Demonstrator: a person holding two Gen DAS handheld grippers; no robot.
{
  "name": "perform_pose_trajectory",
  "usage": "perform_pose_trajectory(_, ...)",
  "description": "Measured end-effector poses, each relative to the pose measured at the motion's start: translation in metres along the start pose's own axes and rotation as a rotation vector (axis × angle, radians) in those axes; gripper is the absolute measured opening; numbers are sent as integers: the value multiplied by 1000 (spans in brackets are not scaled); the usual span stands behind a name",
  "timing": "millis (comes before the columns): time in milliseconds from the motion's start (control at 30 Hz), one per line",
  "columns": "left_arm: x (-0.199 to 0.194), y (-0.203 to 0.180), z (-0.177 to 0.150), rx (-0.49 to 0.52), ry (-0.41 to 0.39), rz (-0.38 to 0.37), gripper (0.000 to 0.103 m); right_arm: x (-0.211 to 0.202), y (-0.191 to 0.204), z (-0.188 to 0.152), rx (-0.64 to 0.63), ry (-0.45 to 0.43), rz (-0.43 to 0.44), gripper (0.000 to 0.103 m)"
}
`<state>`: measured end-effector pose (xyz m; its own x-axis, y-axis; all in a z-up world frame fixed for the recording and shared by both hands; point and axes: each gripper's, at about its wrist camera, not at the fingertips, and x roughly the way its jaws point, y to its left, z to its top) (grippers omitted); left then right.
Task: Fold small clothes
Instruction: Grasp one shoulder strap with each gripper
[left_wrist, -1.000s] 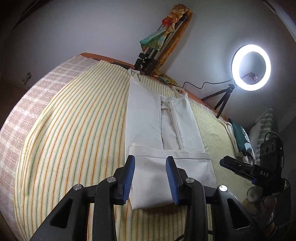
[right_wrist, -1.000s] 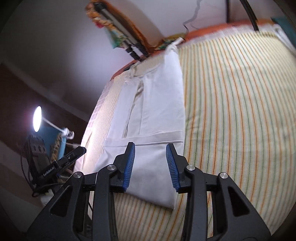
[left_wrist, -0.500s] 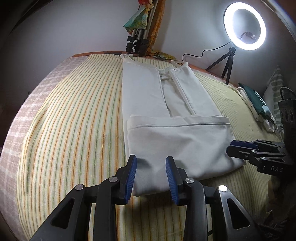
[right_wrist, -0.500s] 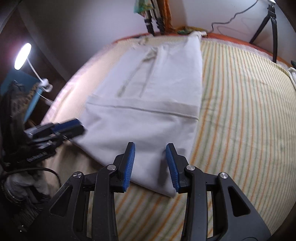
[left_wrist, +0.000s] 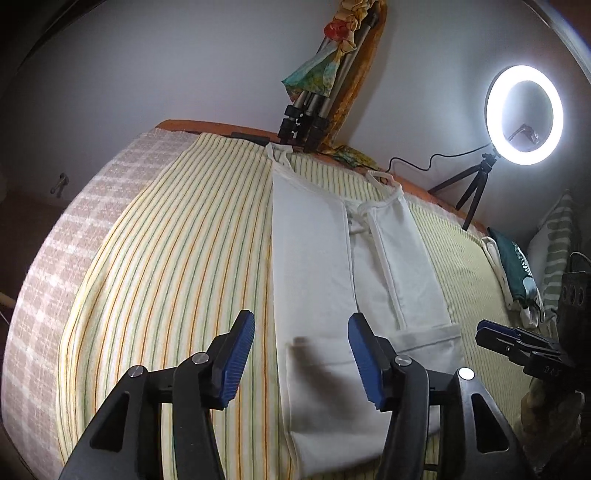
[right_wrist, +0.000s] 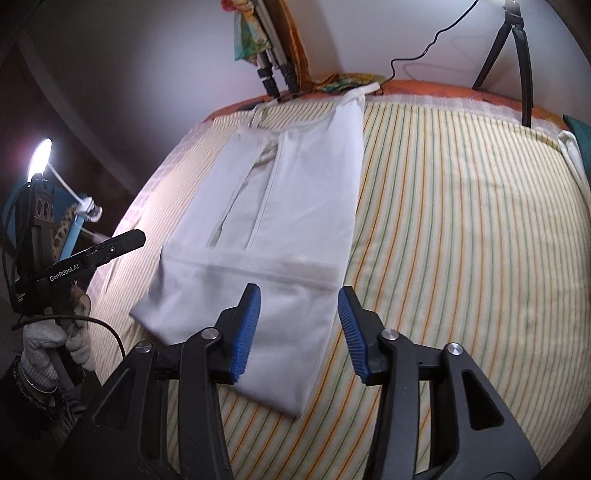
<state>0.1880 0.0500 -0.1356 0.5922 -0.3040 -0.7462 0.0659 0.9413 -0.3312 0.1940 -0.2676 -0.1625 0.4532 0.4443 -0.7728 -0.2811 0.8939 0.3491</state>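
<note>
White cloth garment (left_wrist: 332, 280) lies lengthwise on the striped bedspread (left_wrist: 177, 258), sides folded in and near hem doubled over. By my reading a further fold is next: each near corner needs gripping. Left gripper (left_wrist: 301, 363) and right gripper (right_wrist: 299, 332) hover spread, empty.

Your white garment (left_wrist: 314, 258) lies flat on the striped bedsheet (left_wrist: 166, 258), straps at the far edge, its near end folded up over itself.
</note>
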Motion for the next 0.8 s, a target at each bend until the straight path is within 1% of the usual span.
perform_pose_trajectory(67, 8, 4, 14, -15, 3, -3, 58, 1, -6, 15, 10, -14, 12, 57)
perform_pose_trajectory(133, 18, 10, 26, -29, 11, -10, 58, 6, -11, 29, 18, -25, 18, 58)
perform_pose_trajectory(233, 39, 19, 42, -49, 26, -9, 58, 18, -26, 54, 43, -33, 28, 58)
perform_pose_trajectory(367, 70, 28, 61, -66, 56, -15, 58, 43, -51, 87, 128, -35, 95, 58)
perform_pose_trajectory(433, 84, 32, 69, -70, 60, -12, 57, 55, -58, 101, 143, -37, 109, 58)
perform_pose_trajectory(600, 109, 37, 83, -76, 61, -24, 57, 88, -68, 126, 158, -17, 143, 58)
perform_pose_trajectory(700, 119, 36, 87, -54, 54, -19, 57, 102, -66, 135, 136, -6, 128, 58)
perform_pose_trajectory(733, 121, 35, 88, -45, 48, -17, 57, 105, -66, 137, 133, 0, 126, 53)
perform_pose_trajectory(767, 121, 34, 89, -38, 44, -15, 57, 109, -66, 139, 132, 4, 133, 37)
perform_pose_trajectory(800, 123, 33, 89, -31, 39, -14, 57, 111, -67, 140, 132, 12, 139, 27)
